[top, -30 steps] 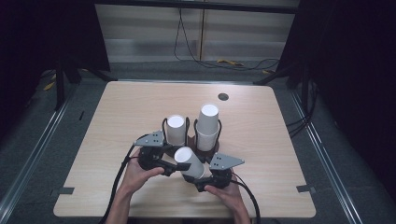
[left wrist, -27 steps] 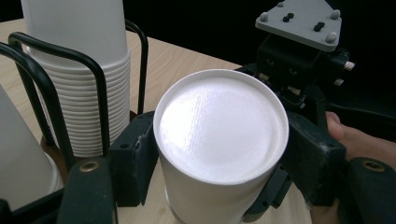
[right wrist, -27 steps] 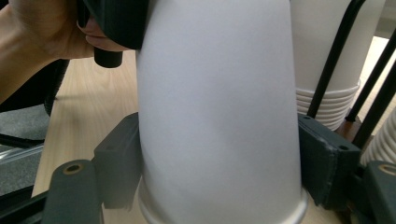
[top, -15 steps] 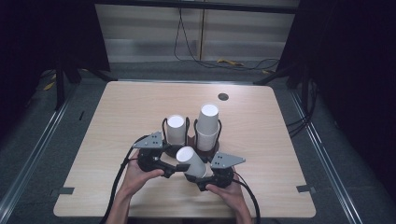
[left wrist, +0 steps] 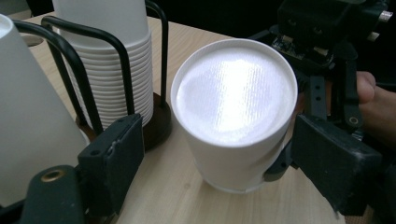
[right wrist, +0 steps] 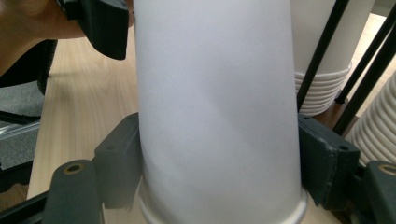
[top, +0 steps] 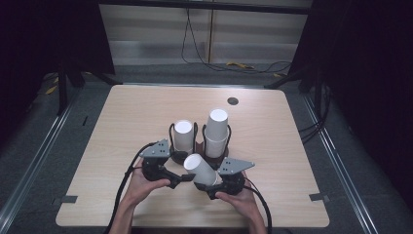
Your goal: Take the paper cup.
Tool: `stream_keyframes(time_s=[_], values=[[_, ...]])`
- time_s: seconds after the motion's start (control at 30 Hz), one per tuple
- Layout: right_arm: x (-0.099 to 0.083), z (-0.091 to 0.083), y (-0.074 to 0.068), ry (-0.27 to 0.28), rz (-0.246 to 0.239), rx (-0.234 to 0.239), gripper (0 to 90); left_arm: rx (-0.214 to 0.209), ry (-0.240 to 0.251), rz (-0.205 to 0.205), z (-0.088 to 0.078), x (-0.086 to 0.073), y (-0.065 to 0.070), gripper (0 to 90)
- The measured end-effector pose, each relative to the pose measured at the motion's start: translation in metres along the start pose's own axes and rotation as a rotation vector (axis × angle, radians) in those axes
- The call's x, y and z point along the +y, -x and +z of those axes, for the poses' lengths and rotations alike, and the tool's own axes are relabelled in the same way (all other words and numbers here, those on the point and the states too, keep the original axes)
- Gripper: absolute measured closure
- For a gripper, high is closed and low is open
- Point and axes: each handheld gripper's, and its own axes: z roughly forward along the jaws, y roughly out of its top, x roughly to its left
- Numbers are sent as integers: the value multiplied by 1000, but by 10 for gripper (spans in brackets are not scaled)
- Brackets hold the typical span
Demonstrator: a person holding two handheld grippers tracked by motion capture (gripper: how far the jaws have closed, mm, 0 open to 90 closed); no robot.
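A single white paper cup (top: 199, 168) lies tilted just above the table, in front of two upside-down cup stacks (top: 183, 134) (top: 216, 130) in black wire holders. My right gripper (top: 210, 186) is shut on it; in the right gripper view both pads (right wrist: 119, 158) press the cup (right wrist: 219, 93) near its rim. My left gripper (top: 181, 178) is open. Its jaws have just been opening, and in the left gripper view the cup's base (left wrist: 236, 91) sits between them, with a gap to the left pad (left wrist: 114, 158).
The holders share a dark round base (left wrist: 156, 123) close behind the cup. A small black grommet (top: 233, 101) sits at the table's far side. Bare tabletop (top: 131, 112) lies left and right of the stacks. Cables trail from both grippers toward the near edge.
The left gripper's jaws have spread off the cup. The cup has shifted slightly toward the right gripper. Both hands stay where they were.
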Motion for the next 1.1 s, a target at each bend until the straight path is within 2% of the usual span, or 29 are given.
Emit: stream_keyframes(time_s=[0.17,0.2,0.37,0.53,0.6,0.7,0.9,0.97,1.0,1.1], values=[[0,-2,2,-18,-1,-13,251,10,10,-7,-6,-5,-2,177],[0,-4,3,-21,-2,-11,252,17,-6,0,-8,-6,-3,177],[2,-6,5,-34,-15,-9,252,26,-18,9,-8,-7,-3,177],[2,-7,5,-68,-25,-6,252,24,-22,9,-9,-6,-3,178],[2,-7,6,-73,-24,-2,253,10,-26,14,-7,-3,-3,187],[4,-6,6,-94,-32,0,253,14,-39,31,-7,1,-3,191],[10,-6,5,-121,-49,5,255,13,-38,39,-9,4,-2,191],[11,-5,5,-136,-60,7,257,13,-46,40,-9,3,-2,191],[12,-5,6,-148,-69,5,256,6,-50,25,-8,3,-2,191],[13,-6,6,-177,-82,-3,256,5,-60,28,-7,2,-3,202]])
